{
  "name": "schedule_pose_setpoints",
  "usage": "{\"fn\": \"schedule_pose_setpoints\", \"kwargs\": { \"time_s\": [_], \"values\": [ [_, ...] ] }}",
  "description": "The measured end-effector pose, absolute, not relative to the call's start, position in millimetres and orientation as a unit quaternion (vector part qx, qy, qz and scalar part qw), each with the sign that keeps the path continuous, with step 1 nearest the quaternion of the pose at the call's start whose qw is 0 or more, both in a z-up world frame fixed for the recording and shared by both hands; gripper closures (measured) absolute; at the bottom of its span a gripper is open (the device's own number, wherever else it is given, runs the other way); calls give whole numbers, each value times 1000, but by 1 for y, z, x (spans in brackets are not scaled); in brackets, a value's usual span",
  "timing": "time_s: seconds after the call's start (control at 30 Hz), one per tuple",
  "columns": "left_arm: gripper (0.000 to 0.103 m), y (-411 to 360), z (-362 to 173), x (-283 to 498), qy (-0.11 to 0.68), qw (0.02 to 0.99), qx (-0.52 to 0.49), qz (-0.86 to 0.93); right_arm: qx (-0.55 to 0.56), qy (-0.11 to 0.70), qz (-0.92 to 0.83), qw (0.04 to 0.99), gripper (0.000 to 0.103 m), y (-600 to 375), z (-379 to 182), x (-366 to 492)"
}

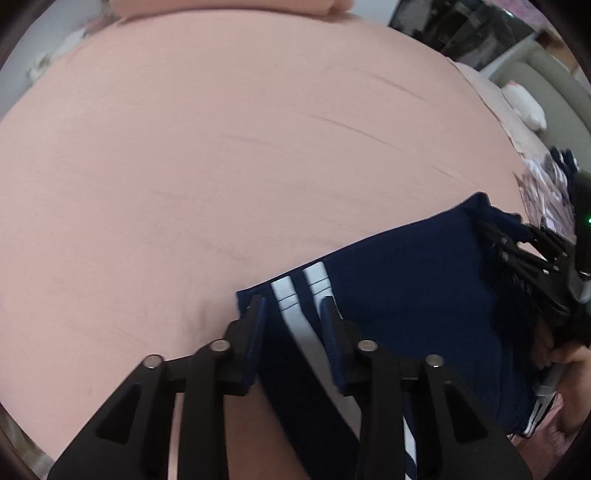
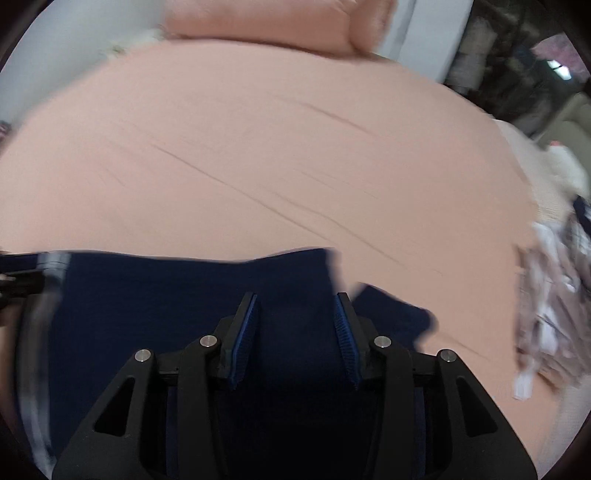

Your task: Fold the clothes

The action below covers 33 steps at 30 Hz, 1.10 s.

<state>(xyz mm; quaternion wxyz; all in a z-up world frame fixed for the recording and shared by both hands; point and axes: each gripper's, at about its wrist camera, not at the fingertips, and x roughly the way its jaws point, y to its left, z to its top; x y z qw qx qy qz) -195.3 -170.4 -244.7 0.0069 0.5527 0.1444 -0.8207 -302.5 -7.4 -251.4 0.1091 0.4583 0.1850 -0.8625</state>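
Note:
A navy garment with white side stripes (image 1: 406, 280) lies at the near edge of a pink bed sheet (image 1: 221, 147). My left gripper (image 1: 293, 306) is open, its fingers either side of the striped edge of the garment. My right gripper (image 2: 297, 302) is open over the plain navy cloth (image 2: 184, 295), also seen at the right of the left wrist view (image 1: 491, 236). The right view is motion-blurred. The left gripper shows at that view's left edge (image 2: 18, 280).
A pink pillow (image 2: 266, 22) lies at the far end of the bed. A pile of pale patterned clothes (image 2: 554, 302) sits at the right side, also in the left wrist view (image 1: 546, 184). Dark furniture and a beige sofa (image 1: 535, 81) stand beyond the bed.

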Motion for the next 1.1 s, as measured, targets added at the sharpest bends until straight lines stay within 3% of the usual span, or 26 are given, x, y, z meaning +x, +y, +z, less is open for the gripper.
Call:
{"fn": "schedule_pose_setpoints", "kwargs": {
  "time_s": [0.03,0.13,0.4,0.47,0.5,0.6,0.8,0.97,1.1],
  "values": [
    [73,-177,-239,-191,164,7,546,-821,453,163,-872,92,61,0,-245,-303],
    [55,-182,-226,-176,162,-7,530,-832,440,93,-891,67,59,22,-221,-291],
    [57,-97,-194,-134,107,-104,516,-844,509,96,-848,110,59,72,-188,-189],
    [70,-80,-193,-121,90,-70,512,-851,519,77,-844,110,59,110,-195,-168],
    [72,-74,-193,-113,88,-59,513,-852,520,72,-844,109,59,131,-199,-160],
    [72,-57,-214,-93,82,-63,546,-831,518,90,-847,81,59,141,-211,-133],
    [71,-52,-226,-70,73,-53,563,-822,520,46,-852,32,60,175,-234,-125],
    [71,-66,-223,-40,72,-51,556,-827,509,83,-856,33,59,168,-238,-120],
    [71,-56,-219,-41,70,-59,538,-838,501,41,-863,50,59,176,-230,-113]
  ]
}}
